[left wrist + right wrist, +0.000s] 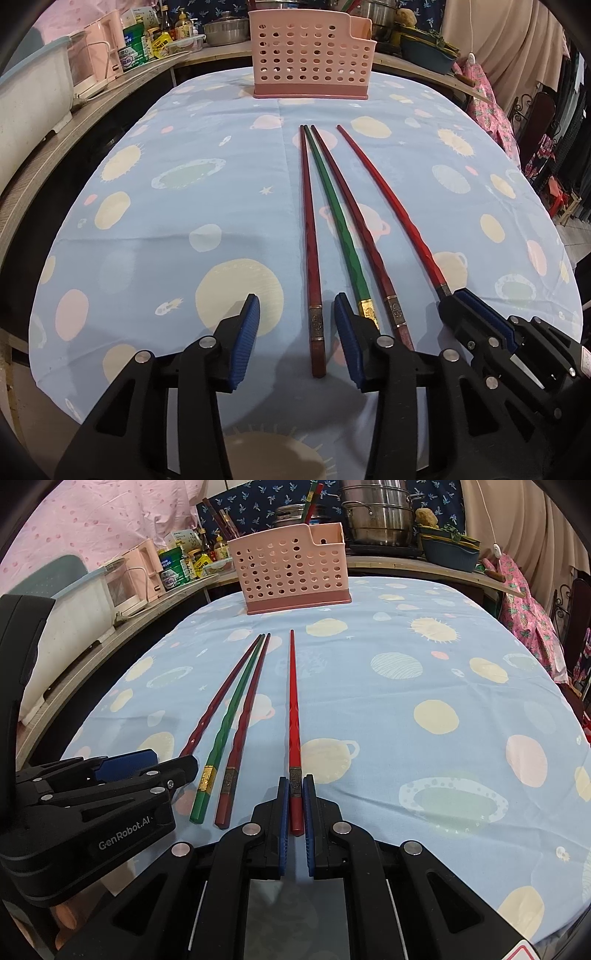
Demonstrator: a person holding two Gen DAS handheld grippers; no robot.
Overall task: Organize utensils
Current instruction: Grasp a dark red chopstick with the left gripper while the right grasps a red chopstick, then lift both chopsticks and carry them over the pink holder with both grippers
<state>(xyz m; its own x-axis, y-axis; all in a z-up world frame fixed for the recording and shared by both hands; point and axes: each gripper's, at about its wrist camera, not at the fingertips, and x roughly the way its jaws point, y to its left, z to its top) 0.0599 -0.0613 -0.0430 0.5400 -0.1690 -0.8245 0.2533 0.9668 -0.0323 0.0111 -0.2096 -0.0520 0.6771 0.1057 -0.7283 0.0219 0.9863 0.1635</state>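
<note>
Two black claws with blue pads sit at the near edge of a counter covered by a pale blue cloth [184, 206] printed with planets and suns. The right claw [296, 788] is clenched on the butt end of a bright red chopstick [294, 705], which still lies flat on the cloth. Just left of it, the left claw [297, 314] stands apart around the butt of a dark red chopstick [308, 221], its pads not yet pressing; the gap has narrowed and has about stopped. Between those two sticks lie a green chopstick [334, 218] and a maroon chopstick [351, 214], untouched. All four point away from the claws toward a pink perforated holder [310, 55], which stands well beyond their tips at the far side of the counter. A few sticks already rise behind its wall in the right view. So the sorting looks barely begun: four chopsticks remain to lift and drop in. Behind the holder, a cluttered shelf carries steel pots [376, 513], bottles and boxes; curtains hang at the right.
</note>
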